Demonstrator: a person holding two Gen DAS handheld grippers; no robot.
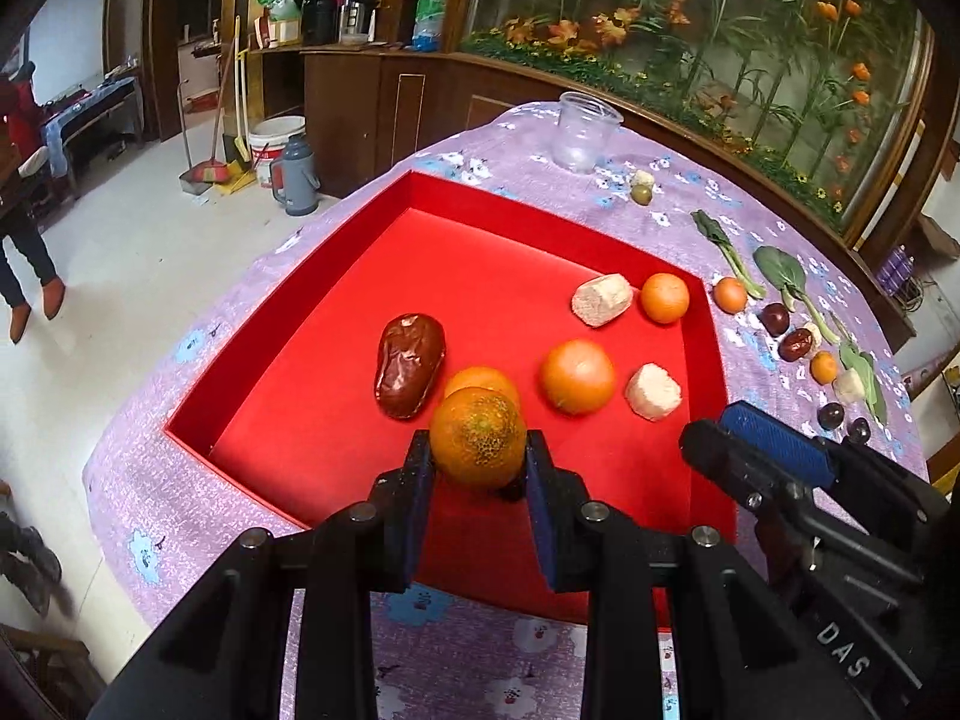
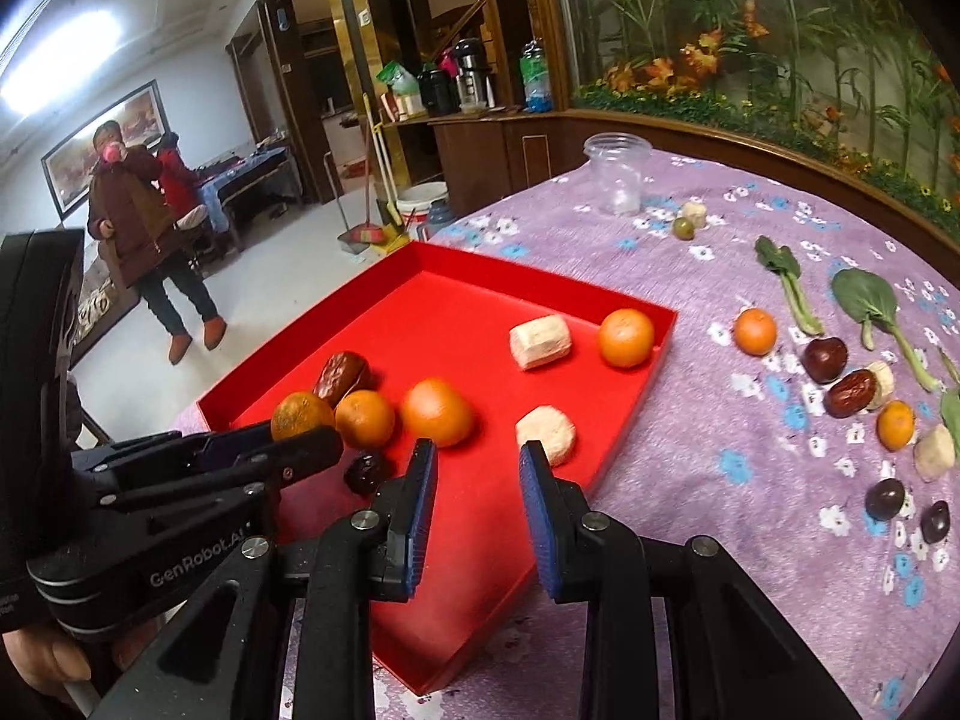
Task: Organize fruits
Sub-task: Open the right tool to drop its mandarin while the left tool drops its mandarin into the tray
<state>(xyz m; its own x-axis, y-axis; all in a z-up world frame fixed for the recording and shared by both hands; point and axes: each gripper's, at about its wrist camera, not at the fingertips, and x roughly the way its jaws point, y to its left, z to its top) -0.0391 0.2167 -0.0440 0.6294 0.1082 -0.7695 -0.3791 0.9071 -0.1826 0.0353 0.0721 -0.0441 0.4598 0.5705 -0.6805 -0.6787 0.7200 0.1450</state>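
Note:
My left gripper (image 1: 478, 474) is shut on a mottled orange (image 1: 477, 438), held just above the near part of the red tray (image 1: 288, 312). In the tray lie a red date (image 1: 410, 366), three more oranges (image 1: 577, 376) and two white chunks (image 1: 653, 391). A small dark date (image 2: 367, 473) lies under the held orange. My right gripper (image 2: 477, 480) hovers over the tray's near right side. Its jaws stand a narrow gap apart with nothing between them. It also shows at the right edge of the left wrist view, right gripper (image 1: 750, 450).
On the purple flowered cloth (image 2: 690, 480) right of the tray lie loose oranges (image 2: 755, 331), dates (image 2: 849, 393), dark fruits (image 2: 884, 498), white chunks and leafy greens (image 2: 864, 300). A clear plastic cup (image 2: 618, 174) stands at the far edge. A person (image 2: 144, 228) stands on the floor beyond.

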